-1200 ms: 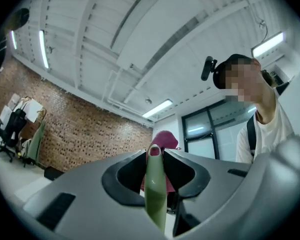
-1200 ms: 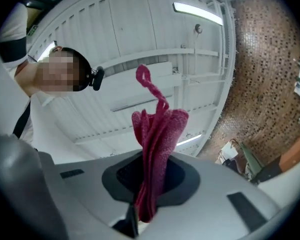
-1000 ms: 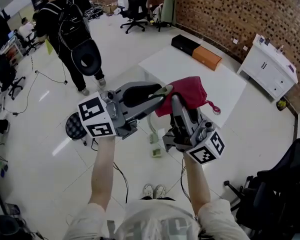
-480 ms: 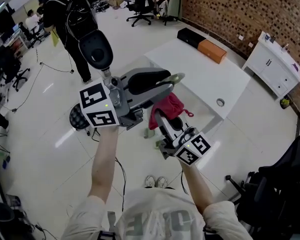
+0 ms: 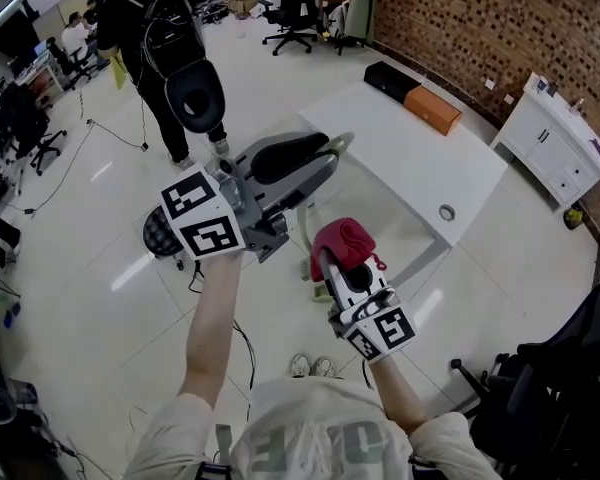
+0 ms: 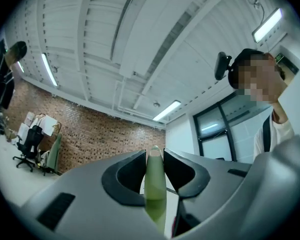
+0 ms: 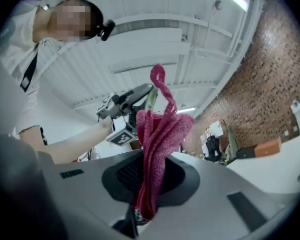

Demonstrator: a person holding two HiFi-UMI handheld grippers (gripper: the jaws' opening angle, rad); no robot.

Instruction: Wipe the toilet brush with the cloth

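Note:
My left gripper [image 5: 315, 160] is shut on the pale green handle of the toilet brush [image 5: 343, 144]. The handle's tip pokes just past the jaws, and a lower stretch of the brush [image 5: 305, 236] shows under the gripper. In the left gripper view the handle [image 6: 154, 184] stands upright between the two pads of that gripper [image 6: 154, 156]. My right gripper [image 5: 338, 260] is shut on a crumpled red cloth [image 5: 342, 240], lower and nearer to me, apart from the brush. In the right gripper view the cloth [image 7: 157, 139] bunches out of the jaws, with the left gripper [image 7: 130, 103] beyond it.
A white table [image 5: 410, 158] lies ahead with an orange box [image 5: 432, 110], a black box [image 5: 390, 78] and a small ring [image 5: 446, 212]. A person with a backpack [image 5: 165, 28] stands at the far left. There is a white cabinet [image 5: 550, 138] on the right and a dark chair [image 5: 570, 368] near my right side.
The right gripper has sunk and drawn back toward me with the cloth, away from the brush's tip. The left gripper with the brush has shifted slightly up.

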